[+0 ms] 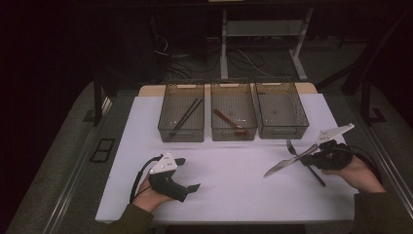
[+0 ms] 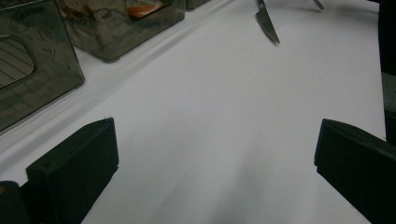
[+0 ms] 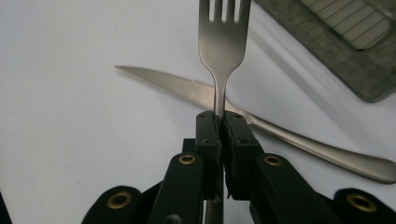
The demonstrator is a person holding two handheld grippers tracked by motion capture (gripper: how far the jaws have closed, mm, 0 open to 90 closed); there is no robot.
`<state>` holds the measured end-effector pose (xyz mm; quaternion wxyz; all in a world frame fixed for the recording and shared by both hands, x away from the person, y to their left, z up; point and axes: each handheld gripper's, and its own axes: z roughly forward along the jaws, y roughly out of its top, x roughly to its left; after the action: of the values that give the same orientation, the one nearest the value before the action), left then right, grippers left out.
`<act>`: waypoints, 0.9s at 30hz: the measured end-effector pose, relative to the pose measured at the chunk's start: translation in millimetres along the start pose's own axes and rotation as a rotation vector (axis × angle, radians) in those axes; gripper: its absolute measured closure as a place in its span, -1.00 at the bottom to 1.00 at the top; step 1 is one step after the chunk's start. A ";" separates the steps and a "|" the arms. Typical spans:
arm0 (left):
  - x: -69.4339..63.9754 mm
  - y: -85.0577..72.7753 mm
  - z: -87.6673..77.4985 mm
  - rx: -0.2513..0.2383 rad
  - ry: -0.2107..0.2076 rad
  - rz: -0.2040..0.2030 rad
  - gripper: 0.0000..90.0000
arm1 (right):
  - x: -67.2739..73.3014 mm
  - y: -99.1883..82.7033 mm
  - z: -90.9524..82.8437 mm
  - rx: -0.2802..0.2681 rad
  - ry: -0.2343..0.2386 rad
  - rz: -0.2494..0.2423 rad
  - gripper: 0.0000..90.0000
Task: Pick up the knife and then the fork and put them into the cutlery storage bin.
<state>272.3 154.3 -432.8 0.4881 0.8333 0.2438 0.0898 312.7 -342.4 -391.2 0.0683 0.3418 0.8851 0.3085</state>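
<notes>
Silver metal fork (image 1: 290,147) near bench's right edge, gripped by right tongs (image 1: 311,157); serrated silver table knife (image 1: 281,166) just beside it. Left tongs (image 1: 191,188) near front edge, well apart. Three smoky clear plastic bins (image 1: 181,130) along far edge.

Left gripper view: jaws wide apart, nothing between; knife (image 2: 267,21) far off.

Right gripper view: tongs (image 3: 221,122) clamped on fork (image 3: 222,42) neck, tines up; knife (image 3: 261,122) lying on white bench (image 3: 70,140) behind.

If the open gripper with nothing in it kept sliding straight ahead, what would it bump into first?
Probably nothing soon: ahead of the left gripper lies bare white table cover. Far off, the serrated steel knife lies roughly in line, though depth is hard to judge.
</notes>
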 end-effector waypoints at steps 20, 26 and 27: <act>1.6 -1.2 -0.5 -0.002 -0.002 0.003 -1.00 | -7.6 3.5 -18.0 -0.279 -0.103 0.193 0.90; 1.4 -1.2 0.1 -0.001 0.000 0.004 -1.00 | -10.6 7.2 -22.4 -0.341 -0.139 0.212 0.90; 1.3 -1.2 0.3 -0.002 0.000 0.002 -1.00 | -11.4 7.8 -23.5 -0.351 -0.141 0.219 0.90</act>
<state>273.2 155.3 -434.1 0.4889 0.8329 0.2428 0.0908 317.9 -357.0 -368.8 0.1548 0.4394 0.7684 0.4388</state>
